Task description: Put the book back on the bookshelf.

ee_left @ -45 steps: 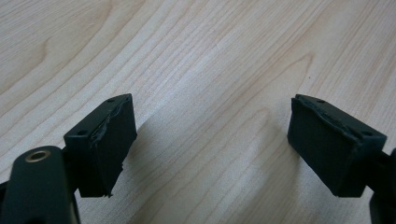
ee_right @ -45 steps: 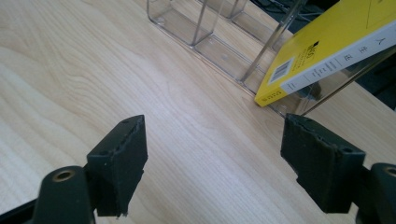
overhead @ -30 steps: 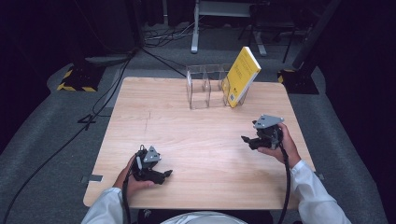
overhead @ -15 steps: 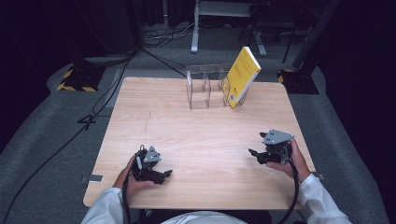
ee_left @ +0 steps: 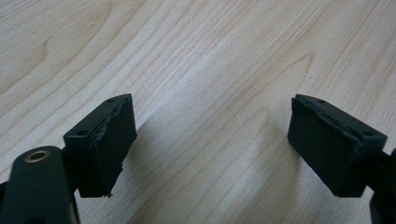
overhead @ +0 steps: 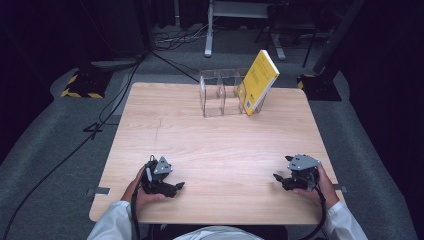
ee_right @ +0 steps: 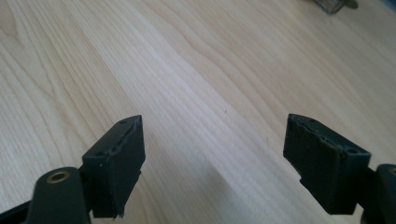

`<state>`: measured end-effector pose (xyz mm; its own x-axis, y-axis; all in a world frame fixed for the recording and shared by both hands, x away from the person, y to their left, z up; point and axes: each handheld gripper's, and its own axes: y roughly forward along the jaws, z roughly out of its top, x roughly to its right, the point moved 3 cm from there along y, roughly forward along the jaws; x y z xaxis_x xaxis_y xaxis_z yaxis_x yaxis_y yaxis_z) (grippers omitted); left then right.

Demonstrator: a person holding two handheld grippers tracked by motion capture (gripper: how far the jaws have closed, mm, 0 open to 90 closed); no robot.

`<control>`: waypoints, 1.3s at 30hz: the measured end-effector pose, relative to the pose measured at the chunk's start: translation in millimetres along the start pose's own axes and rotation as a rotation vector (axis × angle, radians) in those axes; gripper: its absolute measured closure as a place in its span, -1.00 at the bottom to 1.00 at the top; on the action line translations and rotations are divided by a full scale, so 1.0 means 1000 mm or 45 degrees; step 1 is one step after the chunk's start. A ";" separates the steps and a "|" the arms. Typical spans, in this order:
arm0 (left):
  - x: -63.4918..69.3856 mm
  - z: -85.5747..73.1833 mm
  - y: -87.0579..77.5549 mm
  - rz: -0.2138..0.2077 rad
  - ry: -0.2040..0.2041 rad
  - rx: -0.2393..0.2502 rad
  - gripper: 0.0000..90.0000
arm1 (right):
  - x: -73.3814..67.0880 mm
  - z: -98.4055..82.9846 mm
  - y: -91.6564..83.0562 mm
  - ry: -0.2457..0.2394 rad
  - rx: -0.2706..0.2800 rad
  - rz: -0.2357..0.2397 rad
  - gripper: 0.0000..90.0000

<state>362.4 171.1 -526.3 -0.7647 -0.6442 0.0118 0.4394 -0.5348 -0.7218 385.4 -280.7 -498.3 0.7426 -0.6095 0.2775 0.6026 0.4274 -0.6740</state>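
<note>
As the right hand-held black gripper (overhead: pixel 286 179) is being brought back from mid-table to the near edge of the pale wooden table (overhead: pixel 215 150), its jaws have just been opening and are being held spread, with nothing between them. The left hand-held black gripper (overhead: pixel 172 187) is likewise being held spread and empty at the near edge. One yellow paperback book (overhead: pixel 258 81) is being left leaning in one clear acrylic divided stand (overhead: pixel 220 92) at the far edge, apparently placed. Two grippers are counted.
</note>
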 end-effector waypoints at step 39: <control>0.000 0.000 0.000 -0.008 0.003 -0.003 -0.65 | 0.016 -0.059 -0.014 0.416 0.014 0.070 -0.62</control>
<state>362.9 171.1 -526.3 -0.7687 -0.6394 0.0147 0.4333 -0.5375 -0.7235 372.0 -335.7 -524.9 0.6421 -0.7666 0.0057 0.5689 0.4715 -0.6739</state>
